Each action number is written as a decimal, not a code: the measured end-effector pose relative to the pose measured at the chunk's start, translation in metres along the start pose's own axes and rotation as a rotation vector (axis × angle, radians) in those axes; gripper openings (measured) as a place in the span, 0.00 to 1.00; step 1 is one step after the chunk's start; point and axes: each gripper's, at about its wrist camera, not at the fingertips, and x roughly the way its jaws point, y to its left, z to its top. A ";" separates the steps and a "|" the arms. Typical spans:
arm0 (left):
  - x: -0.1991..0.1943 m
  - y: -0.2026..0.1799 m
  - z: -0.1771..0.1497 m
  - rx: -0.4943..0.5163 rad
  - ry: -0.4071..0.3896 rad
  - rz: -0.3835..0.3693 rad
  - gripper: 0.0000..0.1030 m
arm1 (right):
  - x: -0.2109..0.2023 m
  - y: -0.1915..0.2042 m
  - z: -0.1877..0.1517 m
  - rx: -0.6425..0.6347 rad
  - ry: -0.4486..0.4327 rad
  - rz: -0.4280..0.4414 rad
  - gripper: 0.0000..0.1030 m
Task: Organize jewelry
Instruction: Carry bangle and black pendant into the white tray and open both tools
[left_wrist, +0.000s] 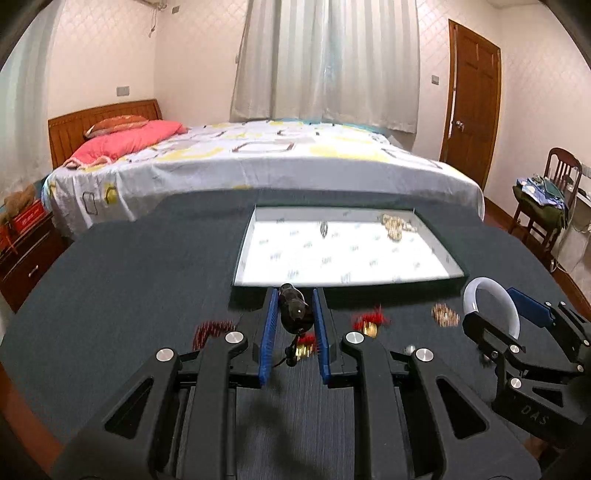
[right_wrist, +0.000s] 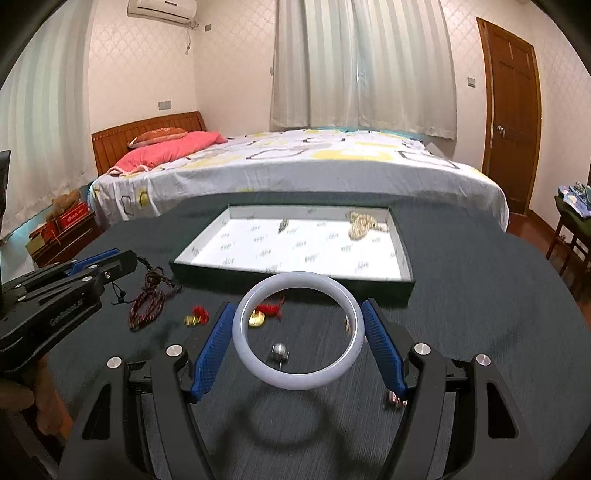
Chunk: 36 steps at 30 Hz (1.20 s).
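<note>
My left gripper (left_wrist: 294, 325) is shut on a dark beaded bracelet (left_wrist: 293, 308), held above the table just before the tray; its cord and beads hang from the jaws in the right wrist view (right_wrist: 149, 295). My right gripper (right_wrist: 297, 334) is shut on a white jade bangle (right_wrist: 297, 384), lifted above the table; the bangle also shows in the left wrist view (left_wrist: 491, 295). The white-lined tray (left_wrist: 258, 236) holds a pale bead necklace (left_wrist: 397, 225) and a small silver piece (left_wrist: 324, 229). Red-tasselled gold charms (right_wrist: 197, 317) and a silver bead (right_wrist: 279, 350) lie on the dark cloth.
A small gold piece (left_wrist: 445, 315) lies right of the charms. The round table (right_wrist: 480, 295) is covered in dark cloth. A bed (right_wrist: 295, 162) stands behind it, a chair (left_wrist: 550, 199) and a wooden door (right_wrist: 511, 114) to the right.
</note>
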 end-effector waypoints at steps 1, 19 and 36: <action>0.004 -0.001 0.006 0.008 -0.011 0.002 0.19 | 0.003 -0.001 0.005 0.001 -0.006 0.000 0.66; 0.150 -0.003 0.097 0.019 0.018 0.008 0.19 | 0.148 -0.011 0.100 -0.023 0.032 -0.012 0.66; 0.281 0.010 0.097 -0.022 0.338 0.007 0.19 | 0.265 -0.024 0.108 0.018 0.355 0.011 0.66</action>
